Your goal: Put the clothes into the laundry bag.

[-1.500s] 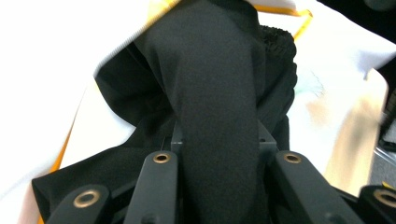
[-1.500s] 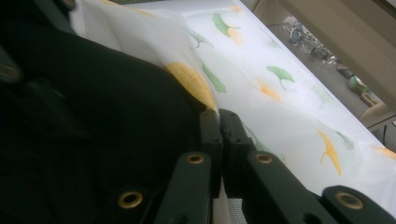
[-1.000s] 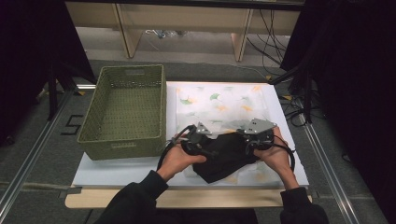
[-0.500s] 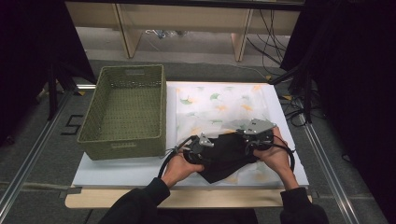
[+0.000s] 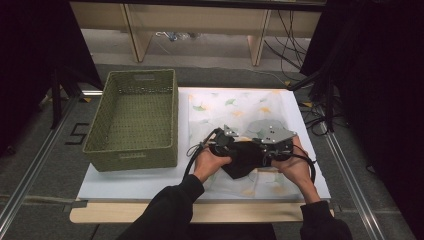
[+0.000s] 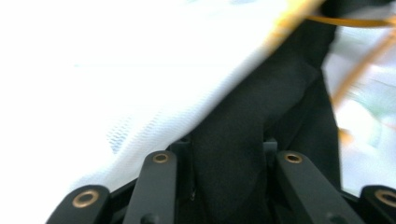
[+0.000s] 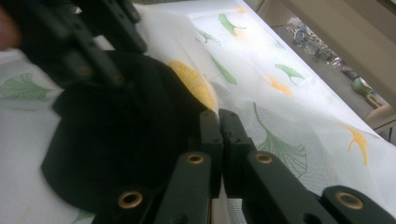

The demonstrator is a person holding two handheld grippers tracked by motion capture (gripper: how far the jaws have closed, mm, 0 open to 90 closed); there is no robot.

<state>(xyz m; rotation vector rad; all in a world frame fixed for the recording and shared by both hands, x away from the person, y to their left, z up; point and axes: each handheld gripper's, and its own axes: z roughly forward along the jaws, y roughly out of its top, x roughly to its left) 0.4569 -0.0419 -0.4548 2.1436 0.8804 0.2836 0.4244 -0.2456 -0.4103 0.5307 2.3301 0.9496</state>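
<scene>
We hold black cloth (image 5: 244,159) between both tongs, lower centre of frame, on leaf-print sheet (image 5: 240,107) right of green basket (image 5: 132,120). Cloth's long axis runs left-right, one end per hand. Left gripper (image 5: 231,146): jaws have just been closing, now pinching a thick fold of cloth (image 6: 243,154), which fills the gap between them. Right gripper (image 7: 218,122): jaws pressed together, cloth edge seemingly nipped; mass lies left of jaws (image 7: 116,140). Left hand nearer basket; we judge next move goes upper left.
</scene>
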